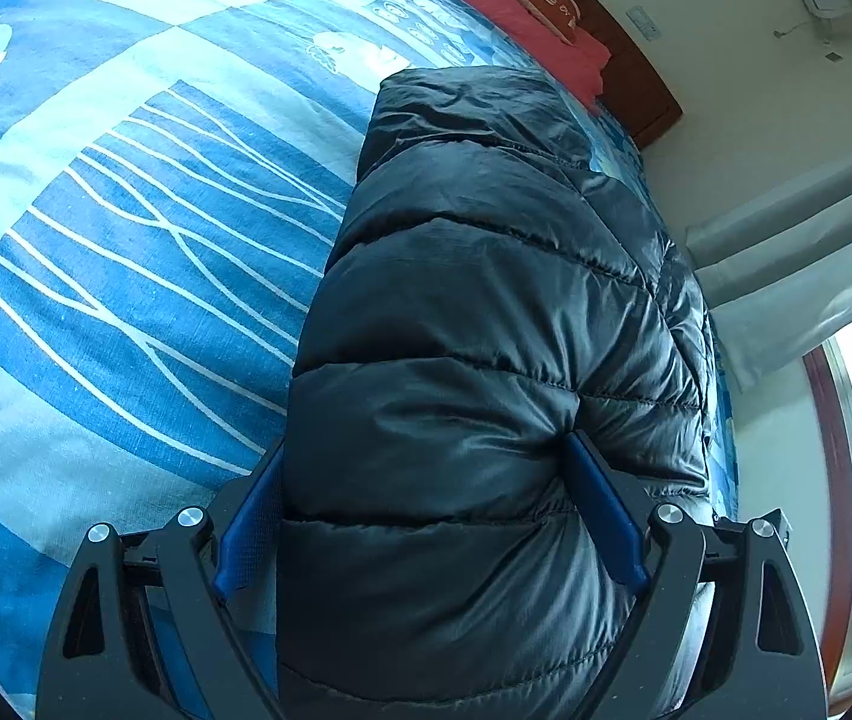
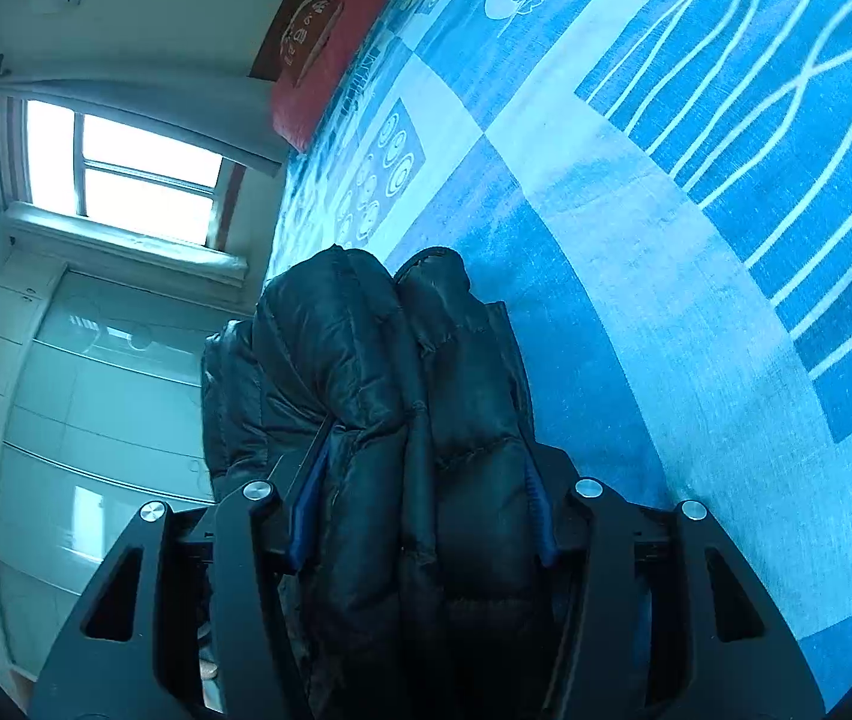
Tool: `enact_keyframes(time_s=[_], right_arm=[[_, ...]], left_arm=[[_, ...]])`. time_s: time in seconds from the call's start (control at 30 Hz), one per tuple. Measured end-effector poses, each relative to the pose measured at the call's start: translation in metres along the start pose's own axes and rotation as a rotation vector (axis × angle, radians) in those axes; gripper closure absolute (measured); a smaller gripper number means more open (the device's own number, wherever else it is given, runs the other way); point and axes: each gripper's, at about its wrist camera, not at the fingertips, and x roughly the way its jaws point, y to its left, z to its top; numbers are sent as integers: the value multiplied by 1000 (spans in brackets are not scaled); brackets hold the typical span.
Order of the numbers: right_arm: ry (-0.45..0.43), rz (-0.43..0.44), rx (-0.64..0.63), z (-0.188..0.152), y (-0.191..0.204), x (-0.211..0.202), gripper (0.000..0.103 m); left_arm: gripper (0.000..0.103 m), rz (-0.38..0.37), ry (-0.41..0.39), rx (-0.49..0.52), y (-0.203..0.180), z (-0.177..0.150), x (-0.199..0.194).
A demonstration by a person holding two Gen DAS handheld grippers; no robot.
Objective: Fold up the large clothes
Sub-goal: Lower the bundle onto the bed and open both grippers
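The folded jacket (image 1: 462,312) is laid on the bedspread (image 1: 126,228); the pillow (image 1: 504,6) is seen beyond it, at one o'clock.

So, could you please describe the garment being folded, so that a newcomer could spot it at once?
Start at the bed with the blue patterned cover. On it lies a black quilted puffer jacket, bundled along the side nearer the window. It is the only dark, shiny, padded thing there; the pillow at the head is red.

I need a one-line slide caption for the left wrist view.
Left gripper clamps a folded black puffer jacket on a blue patterned bedsheet.
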Motion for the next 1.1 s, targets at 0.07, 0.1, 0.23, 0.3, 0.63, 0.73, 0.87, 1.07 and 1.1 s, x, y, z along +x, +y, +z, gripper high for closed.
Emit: enact_keyframes(time_s=[0.07,0.1,0.23,0.3,0.63,0.73,0.87,1.07,1.1], right_arm=[[-4,11,6,-1,-2,-5,49],[-6,12,8,-2,-2,-7,47],[-14,19,8,-5,-1,-16,42],[-18,21,11,-6,-2,-21,40],[-138,-155,-48,-26,9,-86,28],[-177,-271,-152,-45,35,-107,29],[-207,-390,-272,-77,70,-124,29],[-244,-541,-470,-136,122,-136,29],[-250,-564,-513,-148,130,-139,29]], left_arm=[[15,-2,13,4,0,3,0],[15,-8,20,1,1,4,-2],[15,-47,33,-36,7,9,-5],[16,-76,42,-64,12,10,-8],[16,-37,-39,-78,27,5,-52],[16,40,-90,-5,16,-3,-74],[16,148,-163,120,-13,-25,-100],[16,245,-238,296,-48,-72,-135],[16,252,-242,312,-52,-78,-139]])
